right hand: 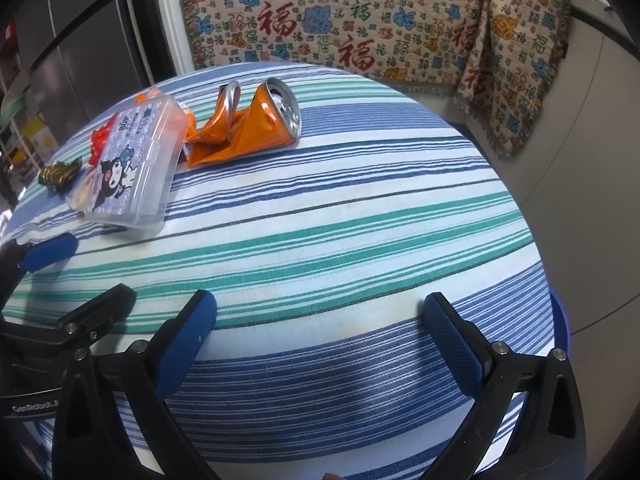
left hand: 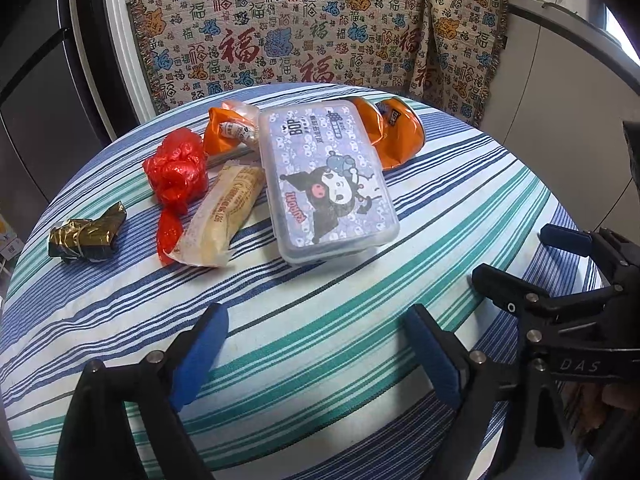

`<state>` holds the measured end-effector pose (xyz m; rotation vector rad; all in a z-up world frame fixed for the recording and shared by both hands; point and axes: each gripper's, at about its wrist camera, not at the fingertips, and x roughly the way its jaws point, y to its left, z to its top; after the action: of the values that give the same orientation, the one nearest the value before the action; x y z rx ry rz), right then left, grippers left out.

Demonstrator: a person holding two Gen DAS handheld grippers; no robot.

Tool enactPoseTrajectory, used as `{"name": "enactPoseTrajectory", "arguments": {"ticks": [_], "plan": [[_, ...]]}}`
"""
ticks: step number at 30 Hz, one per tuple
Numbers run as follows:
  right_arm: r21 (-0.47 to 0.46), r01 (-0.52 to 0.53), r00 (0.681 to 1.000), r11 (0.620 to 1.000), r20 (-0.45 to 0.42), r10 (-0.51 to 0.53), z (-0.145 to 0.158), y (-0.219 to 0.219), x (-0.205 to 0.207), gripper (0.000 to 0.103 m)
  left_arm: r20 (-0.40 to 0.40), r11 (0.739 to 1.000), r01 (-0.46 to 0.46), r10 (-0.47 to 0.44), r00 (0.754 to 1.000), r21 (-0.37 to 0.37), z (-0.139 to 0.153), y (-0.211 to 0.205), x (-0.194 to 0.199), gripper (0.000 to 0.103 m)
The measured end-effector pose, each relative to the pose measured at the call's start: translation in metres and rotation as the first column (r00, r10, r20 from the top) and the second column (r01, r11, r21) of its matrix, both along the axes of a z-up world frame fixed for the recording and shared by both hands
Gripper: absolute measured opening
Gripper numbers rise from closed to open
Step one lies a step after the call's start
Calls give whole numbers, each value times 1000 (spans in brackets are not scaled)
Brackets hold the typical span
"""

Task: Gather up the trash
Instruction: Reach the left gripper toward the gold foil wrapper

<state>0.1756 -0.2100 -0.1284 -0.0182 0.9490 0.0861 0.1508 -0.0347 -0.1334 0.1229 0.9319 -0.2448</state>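
Trash pickup: approach stage, nothing held.
Left gripper (left hand: 316, 344) and right gripper (right hand: 320, 338) both spread, empty; crushed can (right hand: 256, 120) ahead of right; next: reach, clamp.

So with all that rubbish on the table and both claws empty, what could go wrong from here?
The crushed orange can lies against the clear plastic box, so a grab might drag the box along. The red plastic bag overlaps the cream wrapper; pinching one could lift or spill the other. The left gripper and right gripper, both open, sit close together and could bump.
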Motion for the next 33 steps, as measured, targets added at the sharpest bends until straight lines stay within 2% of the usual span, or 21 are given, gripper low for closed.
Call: {"name": "enactPoseTrajectory", "arguments": {"ticks": [6,10,14,18,20,23,26,28,30,33], "plan": [[-2,0,1000,1000,-1,0,0,1,1,103,-1,1000,5,-5,1000,5,0,0,0,92],[-2,0,1000,1000,-1,0,0,1,1,103,-38,997,73,-72,997,22,3,8,-5,92],[-2,0,1000,1000,-1,0,0,1,1,103,35,996,85,-85,996,2,29,61,-5,92],[-3,-1,1000,1000,-1,1,0,1,1,103,112,997,41,-34,993,-68,81,129,36,92],[-5,-4,1000,1000,-1,4,1,4,3,103,123,996,23,-13,992,-84,94,153,66,92],[-6,-9,1000,1000,-2,9,1,7,5,103,84,993,-24,34,996,-117,85,178,111,92],[-7,-10,1000,1000,-2,10,1,7,6,103,47,988,-17,24,999,-153,61,185,138,92],[-7,-11,1000,1000,-2,11,1,8,6,103,21,985,43,-41,999,-167,44,180,145,92],[-7,-10,1000,1000,-2,10,1,8,6,103,-16,984,112,-116,993,-141,30,173,142,91],[-7,-11,1000,1000,-2,11,1,8,6,103,-97,961,220,-238,966,-170,22,170,123,91]]}}
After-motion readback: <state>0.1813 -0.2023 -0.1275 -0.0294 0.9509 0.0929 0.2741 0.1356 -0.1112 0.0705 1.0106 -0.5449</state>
